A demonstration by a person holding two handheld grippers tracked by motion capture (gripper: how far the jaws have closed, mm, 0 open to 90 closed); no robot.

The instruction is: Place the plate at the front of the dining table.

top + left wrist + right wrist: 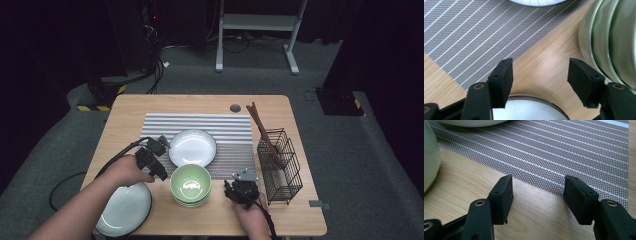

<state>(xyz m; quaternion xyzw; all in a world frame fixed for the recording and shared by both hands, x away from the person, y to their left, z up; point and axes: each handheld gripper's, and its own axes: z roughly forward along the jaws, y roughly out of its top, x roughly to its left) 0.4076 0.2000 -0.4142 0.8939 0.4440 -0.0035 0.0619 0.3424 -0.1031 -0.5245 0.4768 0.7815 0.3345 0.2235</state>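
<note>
My left gripper [161, 172] [540, 72] hovers over bare wood just left of a stack of green bowls [190, 185] [609, 37]. Its jaws stand open with nothing between them. Below it at the front left lies a white plate [125, 210] [529, 110]. A second white plate [192, 147] rests on the striped grey mat [230, 130] [474, 32]. My right gripper [239, 181] [537, 195] sits low on the table right of the bowls [430, 157], open and empty, pointing at the mat's near edge [561, 150].
A black wire basket [280, 165] stands at the right of the table with brown chopsticks [260, 127] leaning out of it. A cable trails from my left gripper over the table's left edge. The wooden table's front edge [220, 227] is close to both hands.
</note>
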